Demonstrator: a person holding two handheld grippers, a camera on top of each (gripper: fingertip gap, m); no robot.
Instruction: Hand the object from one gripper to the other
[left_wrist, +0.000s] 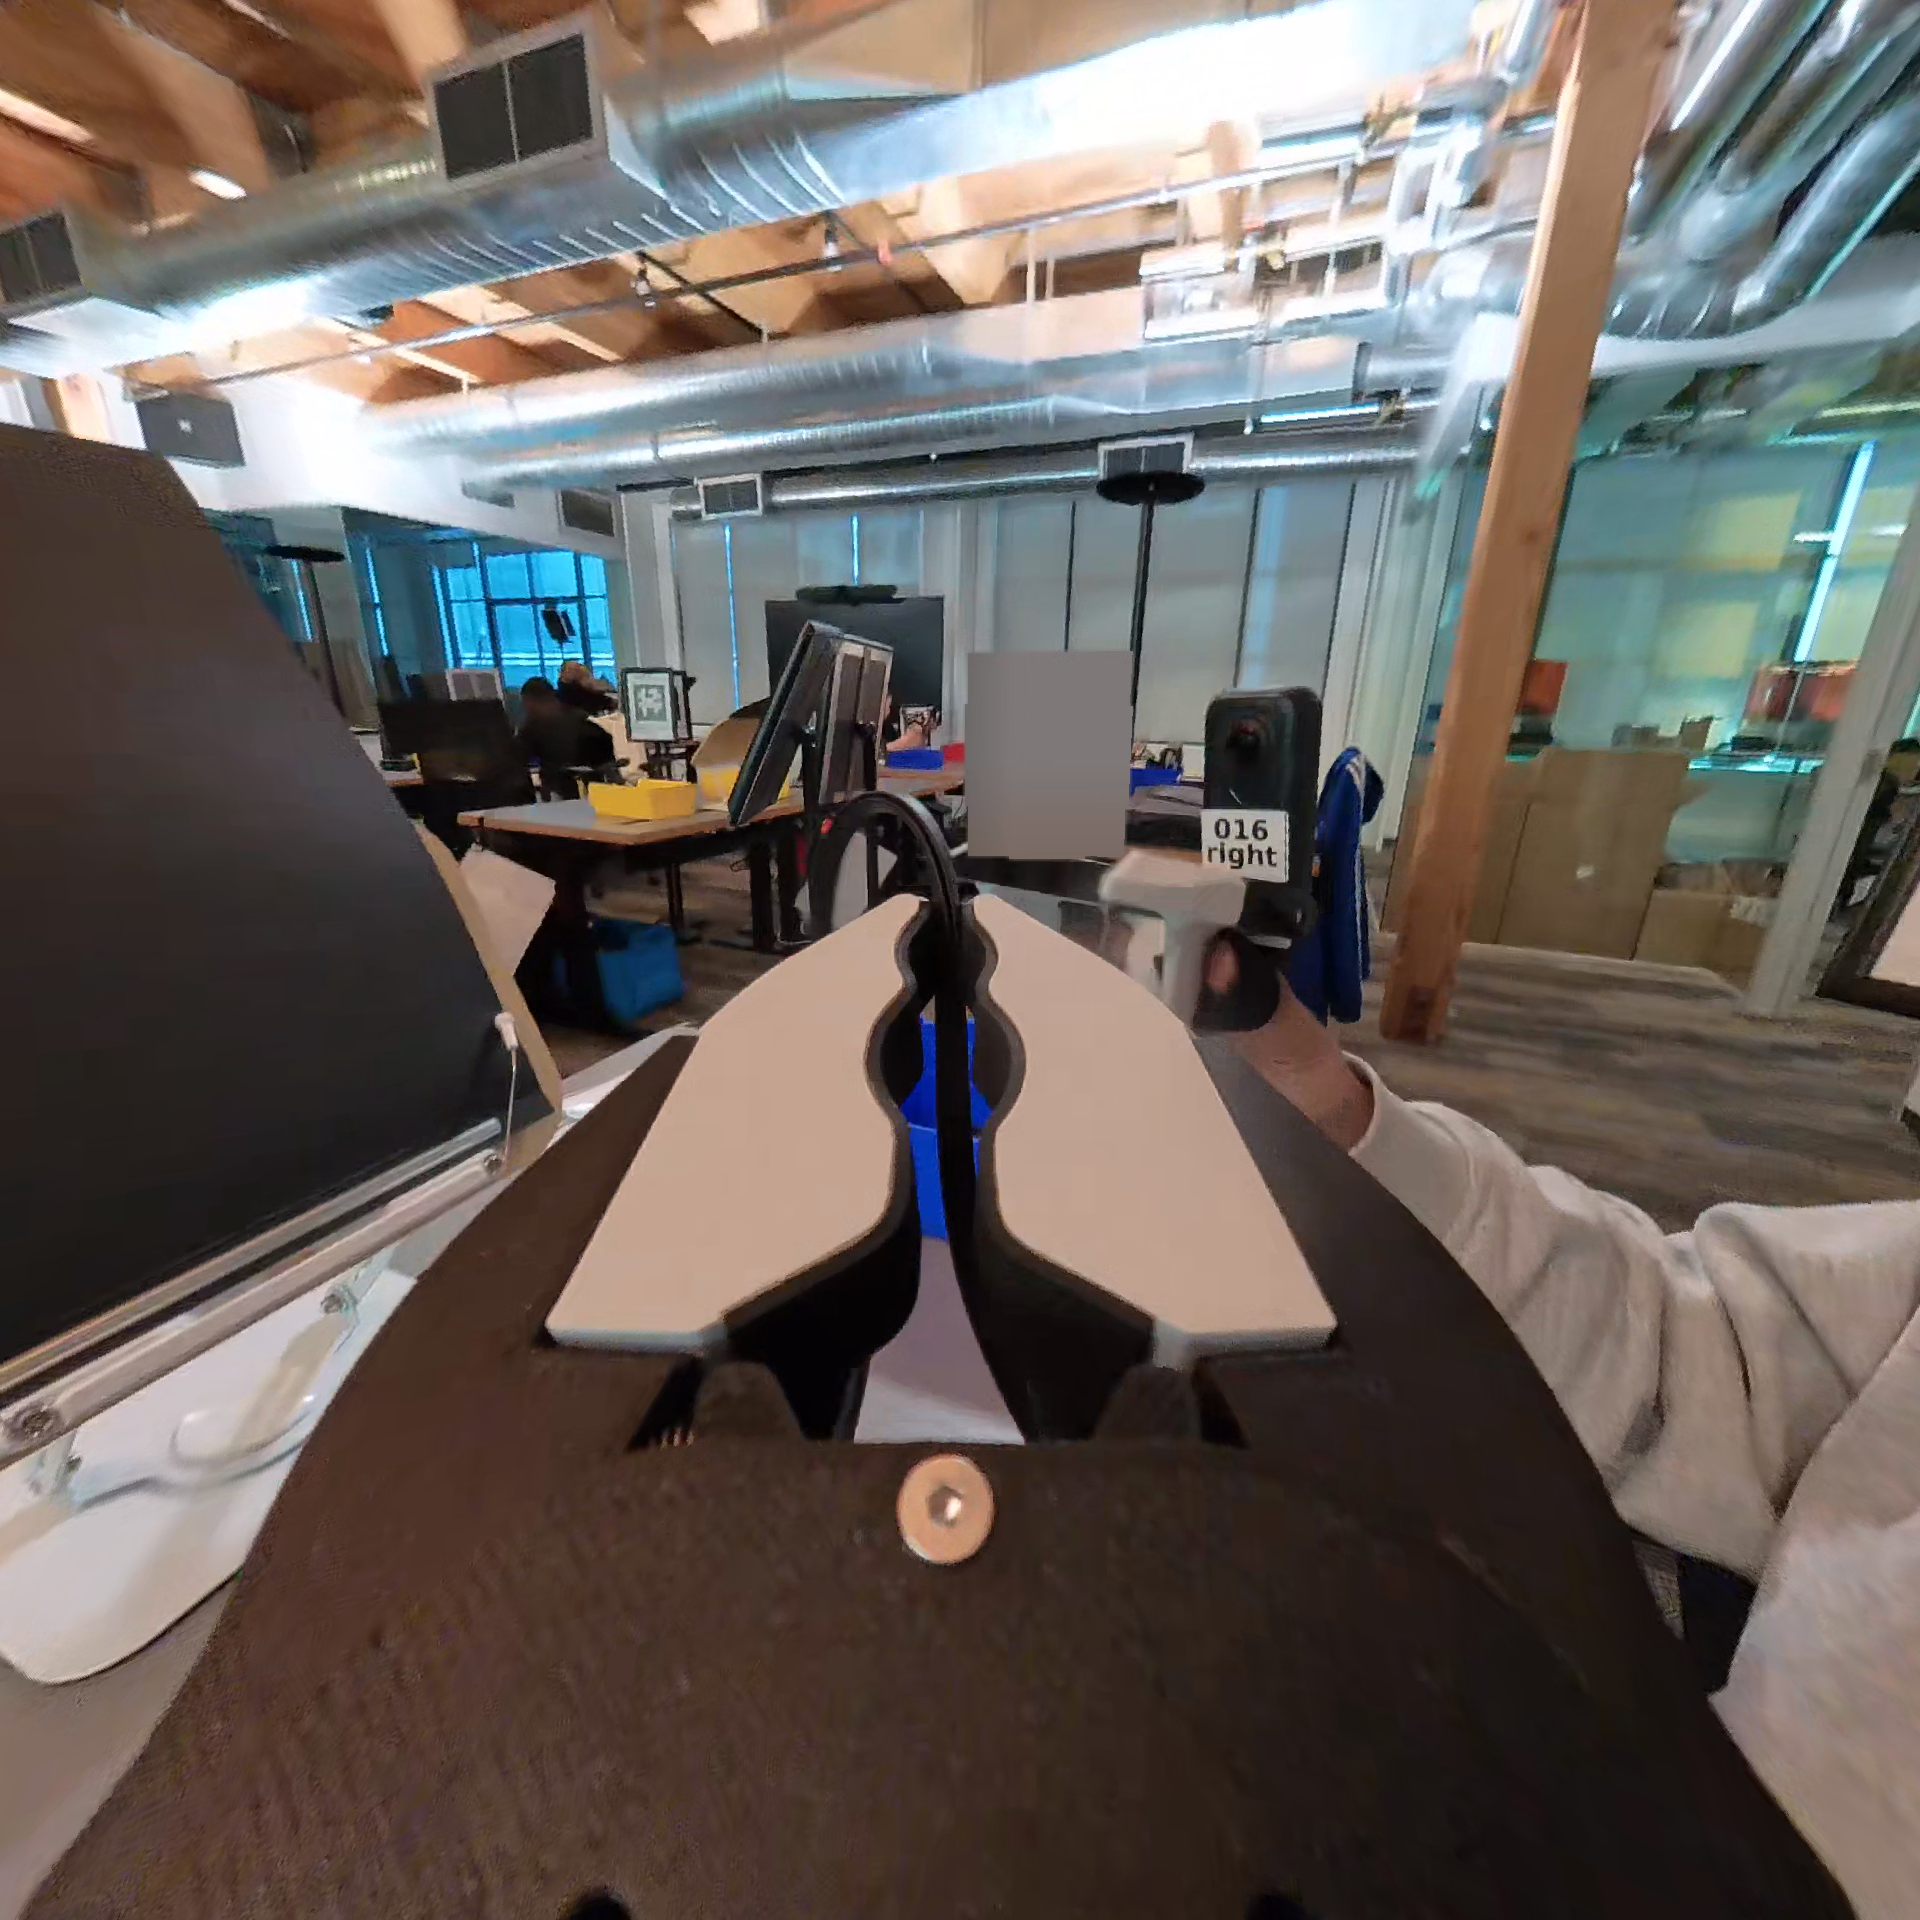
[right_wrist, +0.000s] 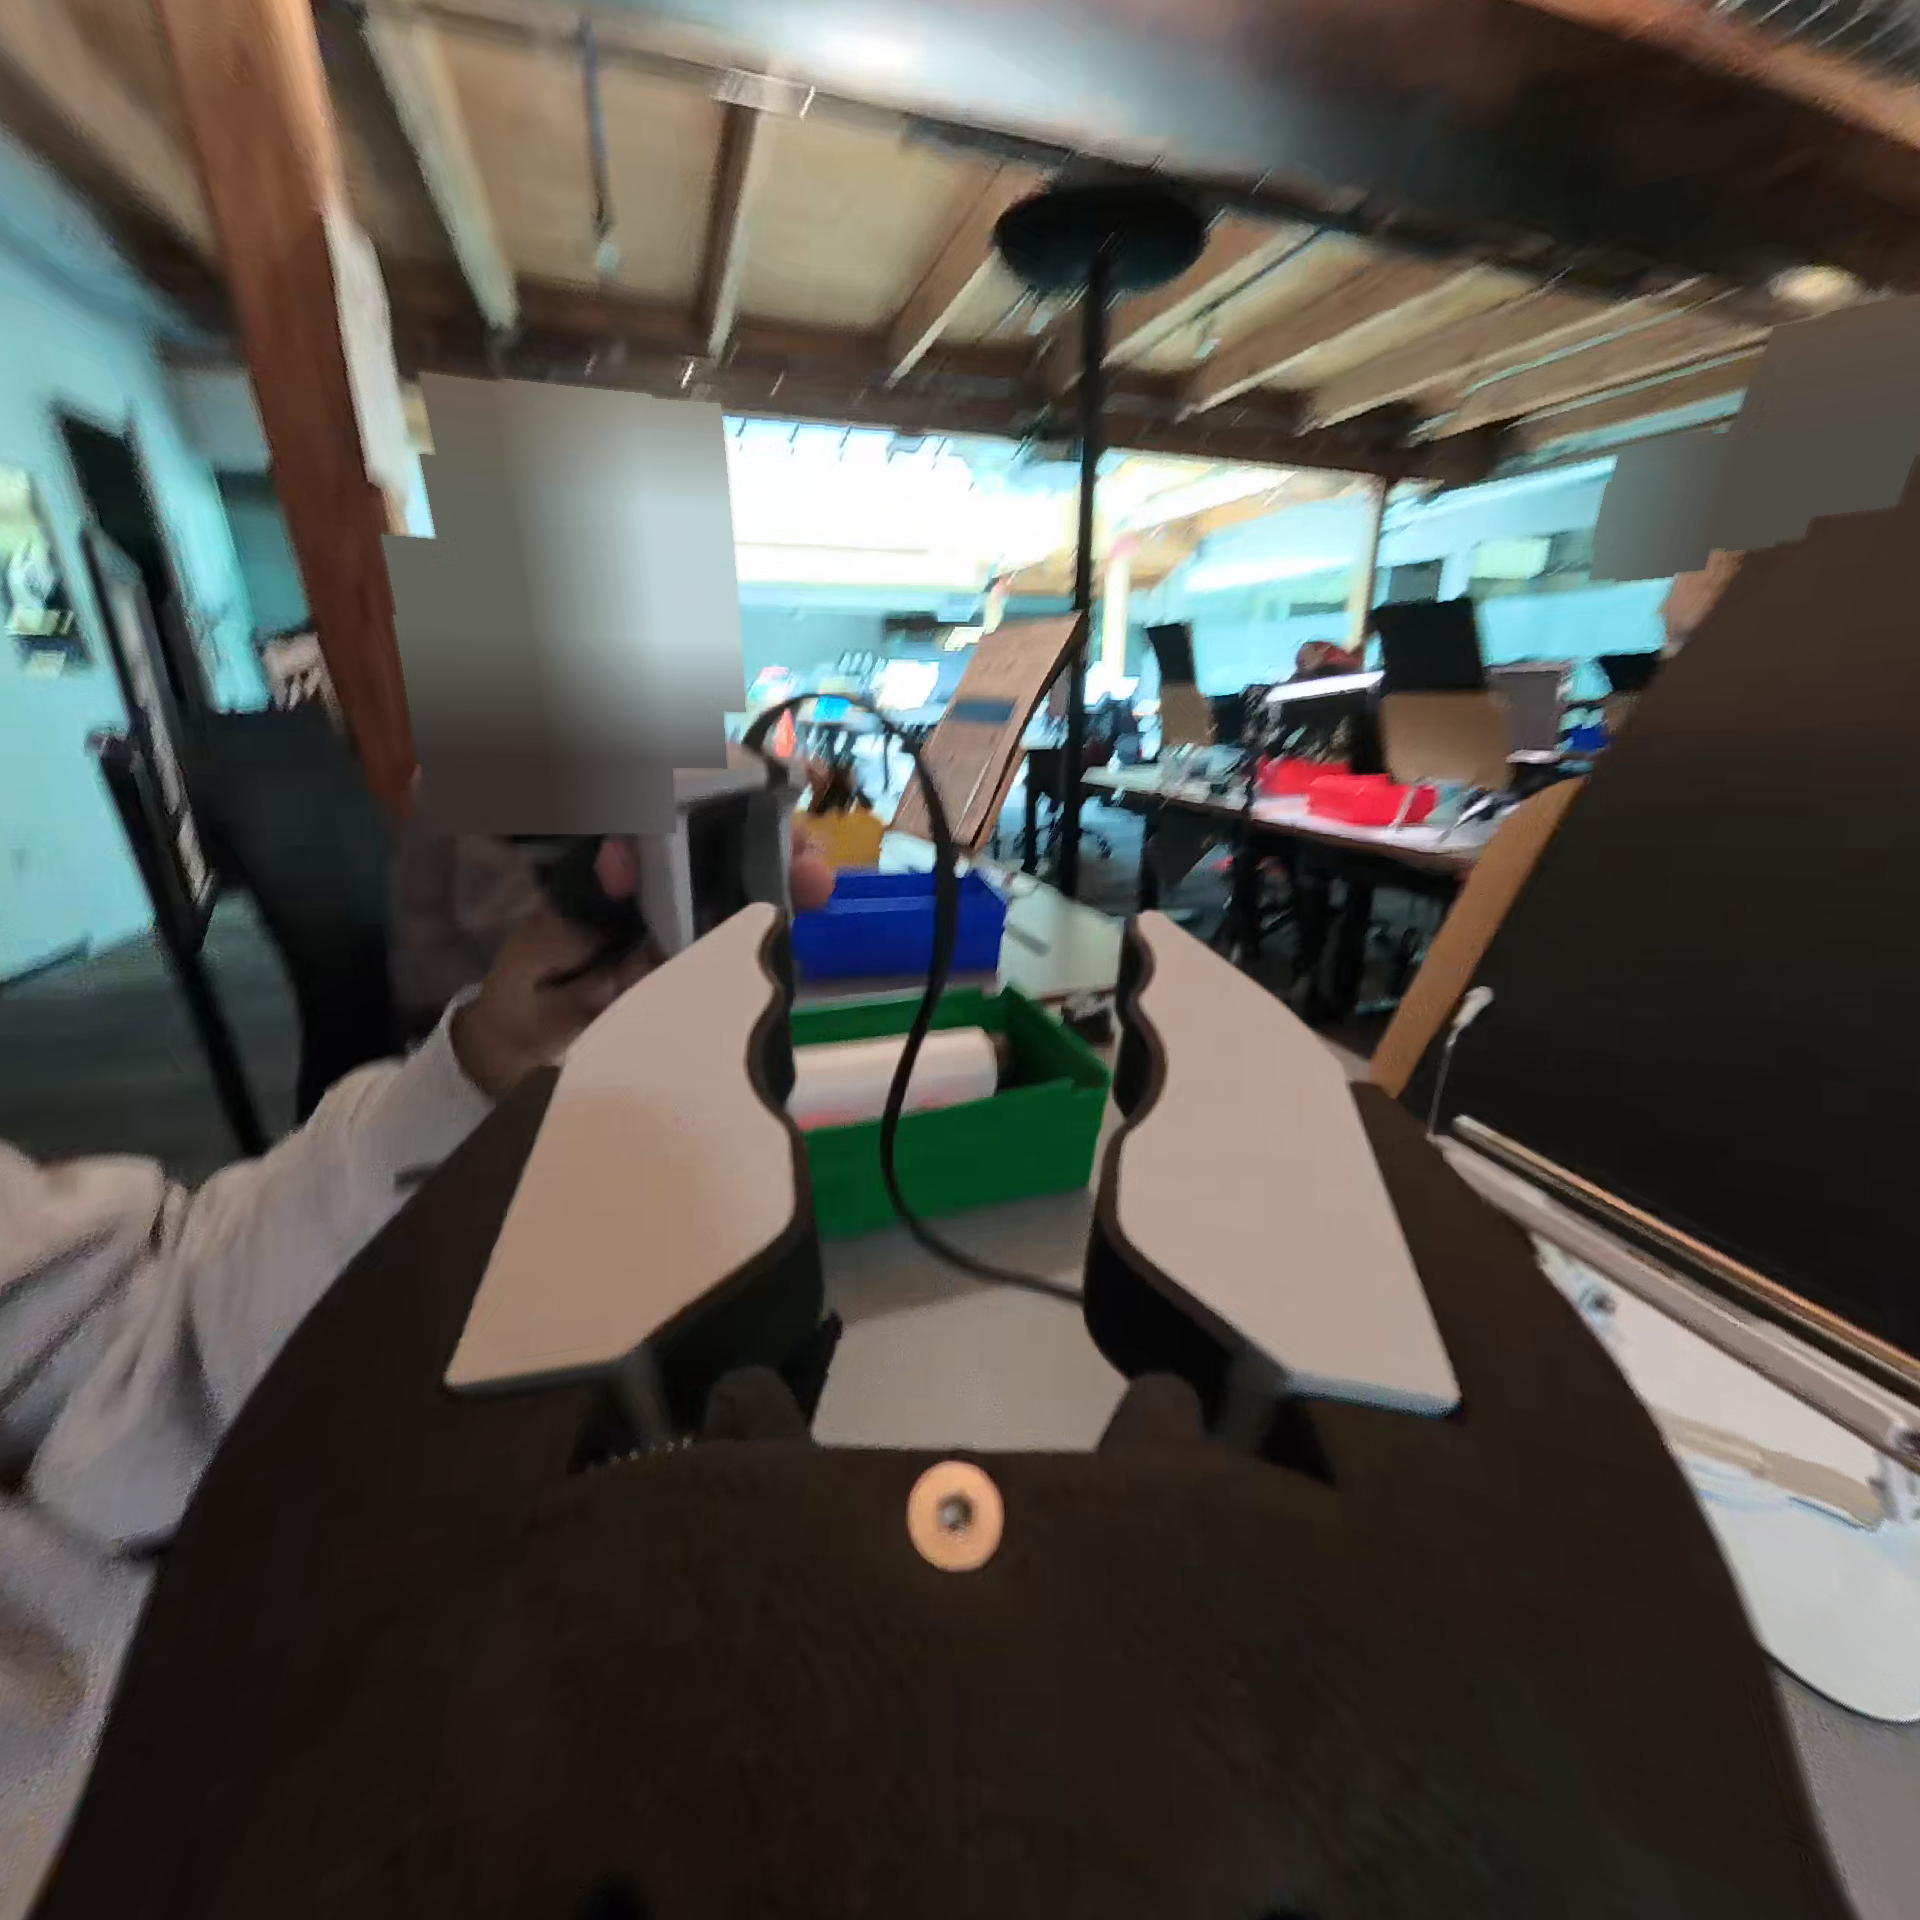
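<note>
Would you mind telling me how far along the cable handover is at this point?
Done: the left gripper is shut on the black cable, pinched between its fingers. In hand: the right gripper is open, and the cable hangs in the gap between its fingers, touching neither that I can see. Left: closing the right gripper on the cable, then opening the left.

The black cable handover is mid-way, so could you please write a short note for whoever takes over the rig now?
Left gripper: jaws shut on the black cable, held up above the table.
Right gripper: jaws open, holding nothing; the cable hangs in the gap between them.
Green bin and blue bin sit behind.
Done: cable lifted and presented.
Left: close right jaws on the cable, then release left.
</note>
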